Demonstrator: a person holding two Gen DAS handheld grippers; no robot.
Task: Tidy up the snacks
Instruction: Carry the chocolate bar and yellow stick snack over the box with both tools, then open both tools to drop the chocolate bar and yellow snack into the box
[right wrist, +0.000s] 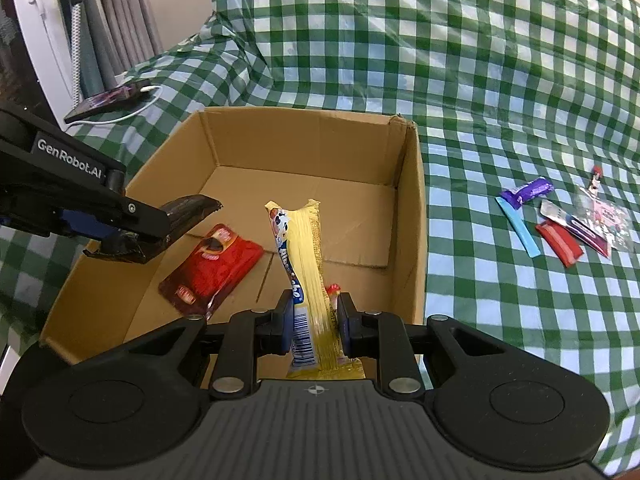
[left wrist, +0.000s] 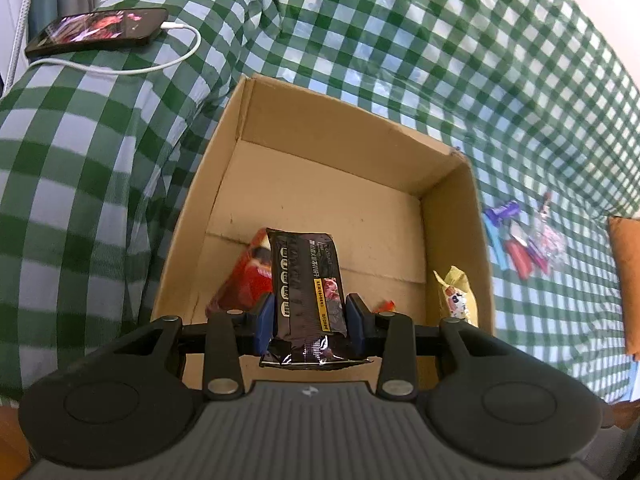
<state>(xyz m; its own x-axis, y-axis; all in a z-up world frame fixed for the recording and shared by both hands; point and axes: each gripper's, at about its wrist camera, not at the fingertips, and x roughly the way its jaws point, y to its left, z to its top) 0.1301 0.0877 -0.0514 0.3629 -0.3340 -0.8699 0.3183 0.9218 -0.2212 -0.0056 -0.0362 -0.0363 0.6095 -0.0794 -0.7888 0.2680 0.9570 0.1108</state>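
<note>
Left tongs (left wrist: 310, 312) grip a black packet (left wrist: 306, 280); right tongs (right wrist: 314, 320) (right view only) grip a yellow packet (right wrist: 306, 248).

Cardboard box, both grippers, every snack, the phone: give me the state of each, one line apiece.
Cardboard box: open-topped, upright.
Left gripper: shut on black packet, over the box.
Right gripper: shut on yellow packet, over the box.
Red packet: lying flat on the box floor.
Loose snacks: outside the box, on the checked cloth.
Phone: screen lit, cable plugged in.
</note>
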